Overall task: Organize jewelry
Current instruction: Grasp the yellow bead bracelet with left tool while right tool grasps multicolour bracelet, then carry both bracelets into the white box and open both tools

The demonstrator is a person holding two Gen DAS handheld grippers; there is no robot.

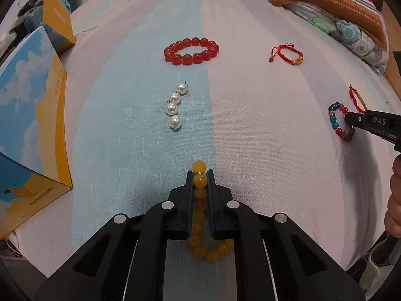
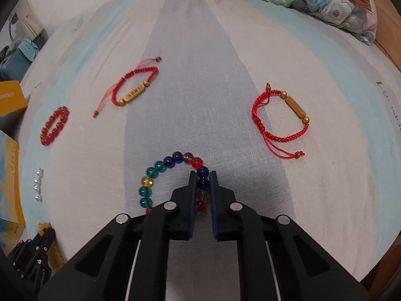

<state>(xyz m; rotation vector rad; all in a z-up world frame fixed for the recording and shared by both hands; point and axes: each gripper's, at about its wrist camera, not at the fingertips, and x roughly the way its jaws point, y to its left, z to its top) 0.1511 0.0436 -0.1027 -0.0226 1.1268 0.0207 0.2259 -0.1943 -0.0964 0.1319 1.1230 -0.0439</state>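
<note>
My left gripper is shut on a yellow bead bracelet that trails back between its fingers, low over the bed sheet. My right gripper is shut on a multicoloured glass bead bracelet; the rest of its loop lies to the left on the sheet. The right gripper and this bracelet also show at the right in the left wrist view. A red bead bracelet, a short strand of white pearls and two red cord bracelets with gold tubes lie on the sheet.
A blue and yellow box stands at the left edge of the bed, with a second yellow box behind it. Folded bedding and an orange pillow lie at the far right. The striped sheet covers the bed.
</note>
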